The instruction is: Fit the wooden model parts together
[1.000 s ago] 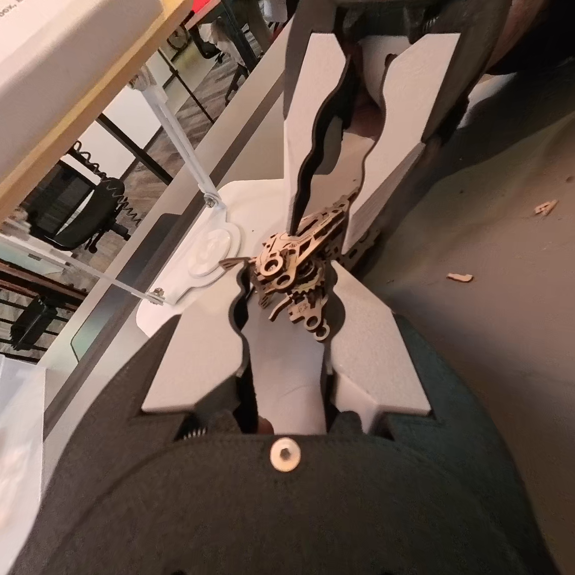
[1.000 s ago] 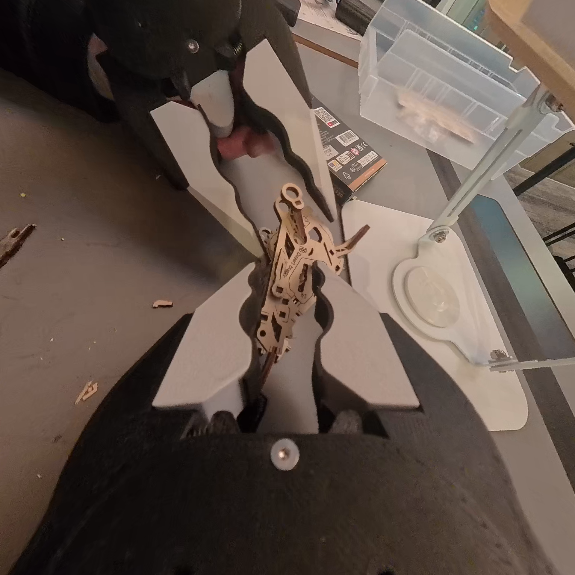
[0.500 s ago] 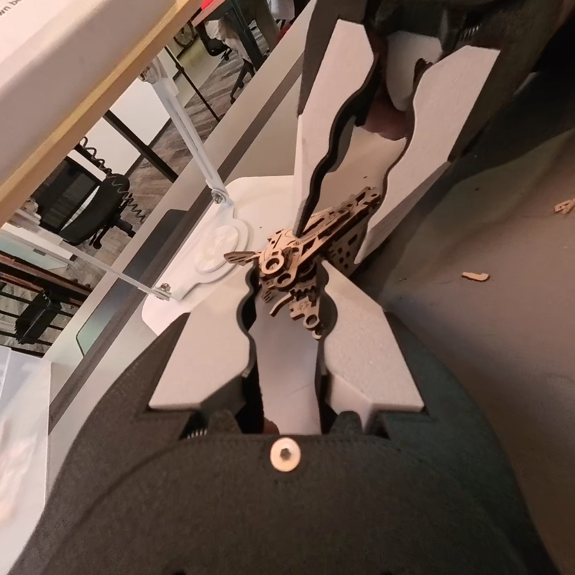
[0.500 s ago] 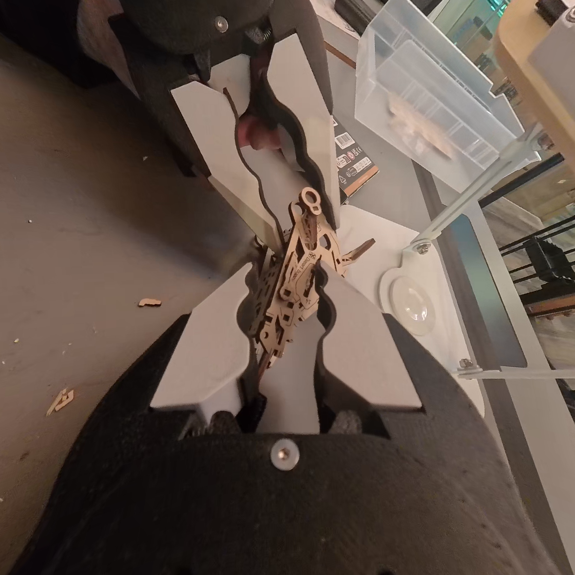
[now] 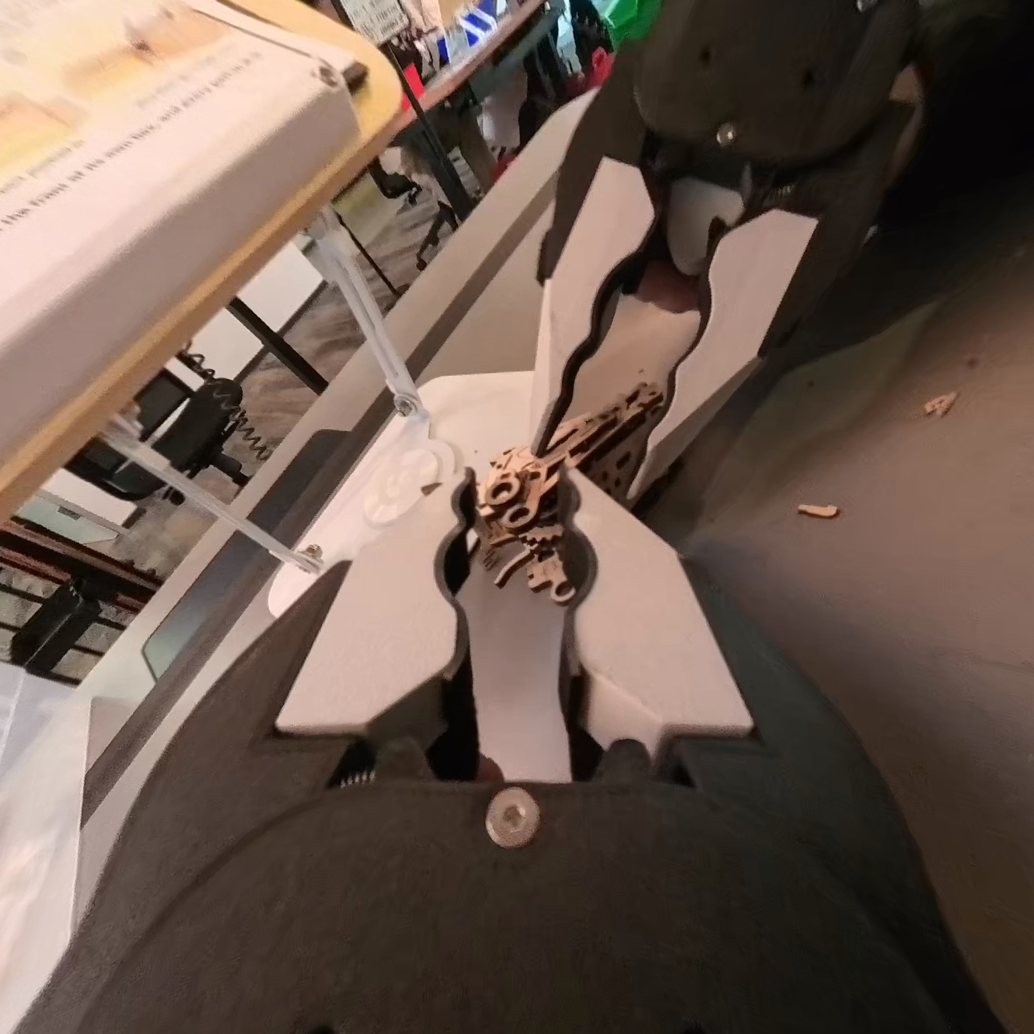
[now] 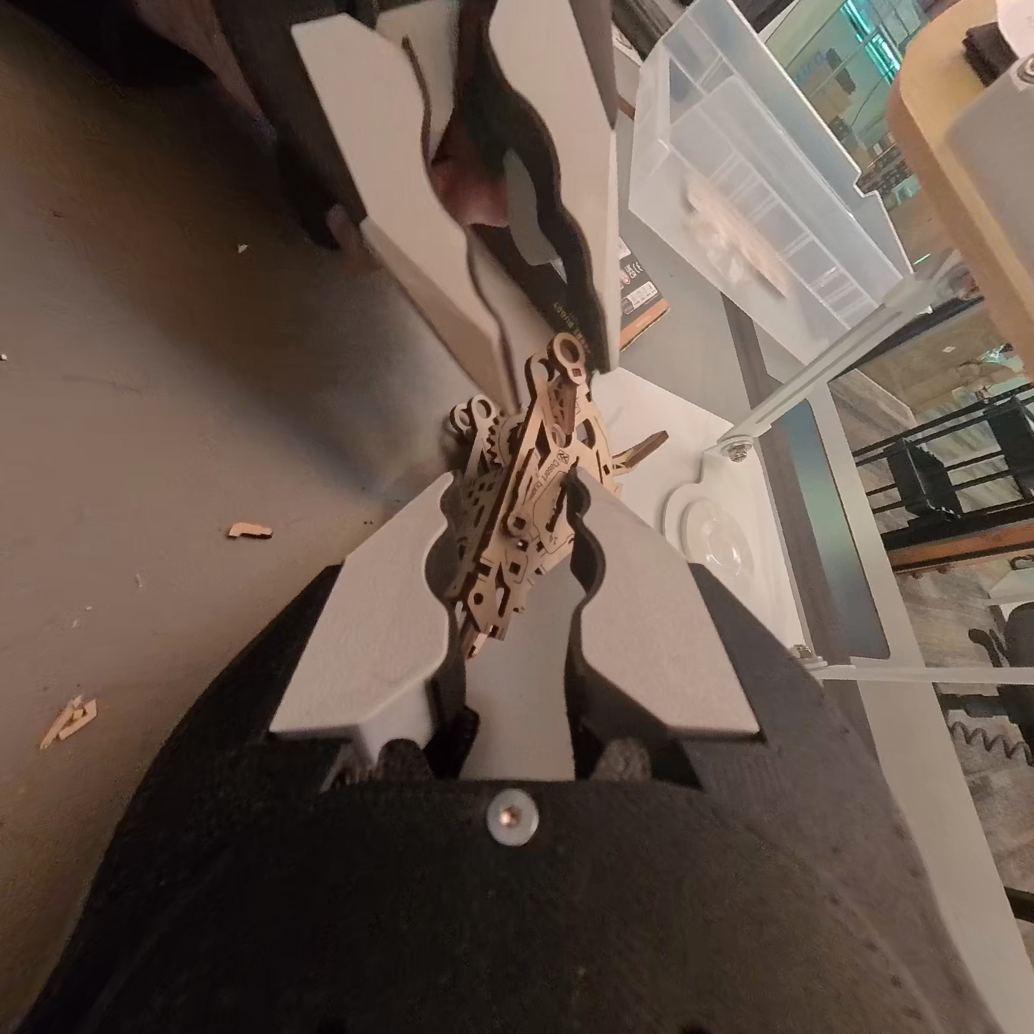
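Wooden model (image 6: 526, 503) sits mid-frame, long axis running lower left to upper right. Right gripper (image 6: 512, 481) clenched on its lower half; left gripper (image 5: 517, 487) grasps the opposite end, both equally close, above the table (image 6: 140, 391).

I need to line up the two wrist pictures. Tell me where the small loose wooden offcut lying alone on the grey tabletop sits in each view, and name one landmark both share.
Left wrist view: the wooden offcut lies on the grey tabletop, right of centre, beyond the left claw.
Right wrist view: the same offcut lies at left of centre, left of the right claw.
Shared landmark: the clear suction-cup stand on the white base plate.
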The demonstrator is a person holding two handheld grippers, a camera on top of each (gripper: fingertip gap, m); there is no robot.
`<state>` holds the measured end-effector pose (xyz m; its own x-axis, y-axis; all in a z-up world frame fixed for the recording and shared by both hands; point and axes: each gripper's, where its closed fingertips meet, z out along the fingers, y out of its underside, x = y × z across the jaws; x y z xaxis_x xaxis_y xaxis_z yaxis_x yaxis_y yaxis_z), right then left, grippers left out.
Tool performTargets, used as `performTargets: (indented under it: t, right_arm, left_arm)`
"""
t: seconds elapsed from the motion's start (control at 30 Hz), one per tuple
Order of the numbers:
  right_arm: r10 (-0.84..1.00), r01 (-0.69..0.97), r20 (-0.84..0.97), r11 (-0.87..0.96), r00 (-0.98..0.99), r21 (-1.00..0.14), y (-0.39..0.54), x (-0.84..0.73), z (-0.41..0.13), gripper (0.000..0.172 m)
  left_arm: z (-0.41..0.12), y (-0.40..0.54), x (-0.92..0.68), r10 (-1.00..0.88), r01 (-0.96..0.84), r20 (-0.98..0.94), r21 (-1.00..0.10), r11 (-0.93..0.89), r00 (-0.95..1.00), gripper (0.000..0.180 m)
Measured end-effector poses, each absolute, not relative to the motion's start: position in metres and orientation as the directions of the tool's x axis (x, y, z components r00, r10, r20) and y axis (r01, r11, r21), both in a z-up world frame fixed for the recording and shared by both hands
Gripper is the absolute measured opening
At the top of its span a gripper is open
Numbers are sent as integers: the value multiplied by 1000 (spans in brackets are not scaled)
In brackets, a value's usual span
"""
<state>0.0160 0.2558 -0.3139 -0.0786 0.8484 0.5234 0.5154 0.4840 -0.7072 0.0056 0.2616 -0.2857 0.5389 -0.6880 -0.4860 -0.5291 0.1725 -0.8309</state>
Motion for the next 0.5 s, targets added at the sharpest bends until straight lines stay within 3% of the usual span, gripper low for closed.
performTargets:
  t: [0.1, 0.5]
  right_arm:
    - [842, 515, 534, 492, -76, -702, 256, 16, -314, 33]
    - [823, 498, 562, 522, -81, -693, 254, 16, -312, 27]
  left_arm:
    - [-286, 265, 3, -689, -523, -473, -838, 159, 549, 11]
    - [-286, 259, 3, -702, -508, -488, -836, 206, 519, 10]
